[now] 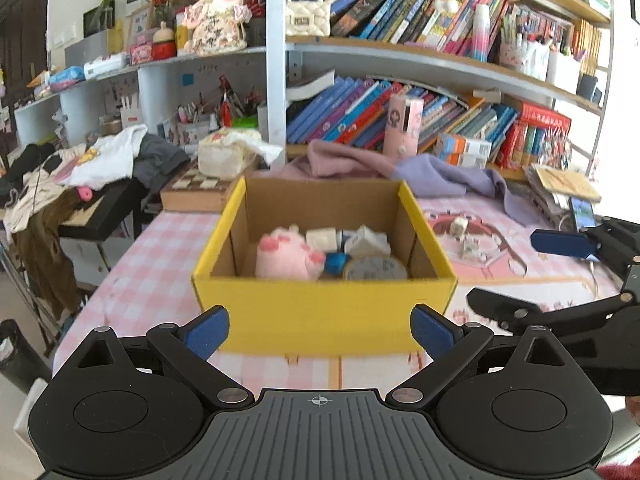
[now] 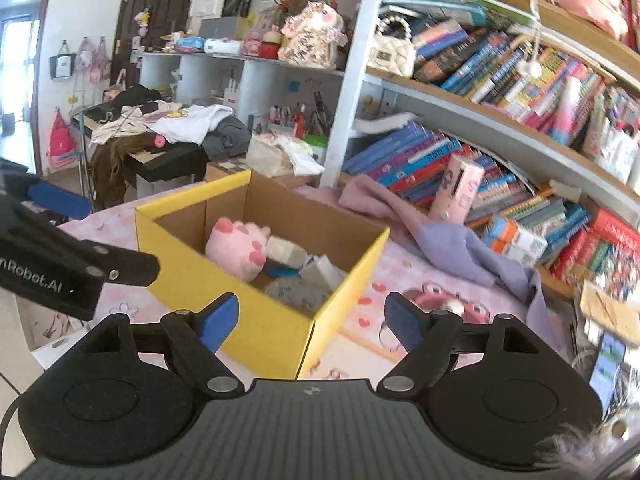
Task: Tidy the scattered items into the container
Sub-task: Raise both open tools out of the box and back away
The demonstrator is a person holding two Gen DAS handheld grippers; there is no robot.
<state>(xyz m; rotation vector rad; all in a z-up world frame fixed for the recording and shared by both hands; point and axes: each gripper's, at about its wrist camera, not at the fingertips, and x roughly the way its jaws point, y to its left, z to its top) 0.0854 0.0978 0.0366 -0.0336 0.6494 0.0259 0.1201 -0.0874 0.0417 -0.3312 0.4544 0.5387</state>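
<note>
On a table covered by a pink-and-white checked cloth (image 1: 152,264) stands an open yellow cardboard box (image 1: 324,312) with plain brown inner walls. Inside it, from left to right, lie a soft pink plush paw (image 1: 286,254) with darker pink pads, a few small pale blocks (image 1: 352,240), a blue object only partly visible, and a round grey tin lid (image 1: 374,269).

The left gripper (image 1: 320,330) hovers just in front of the box's near wall, its blue-padded fingers spread wide and holding nothing. The left wrist view faces that wall squarely; at its right edge the right gripper (image 1: 532,272) shows from the side.

The right wrist view looks at the box from its right corner. There the right gripper (image 2: 312,318) is also spread wide and empty, above that corner. Only this view shows the dark doorway (image 2: 160,8) at far left.

Behind the box lie crumpled pink and lilac cloths (image 2: 432,236), soft and folded, below shelves crammed with leaning books (image 2: 500,76).
</note>
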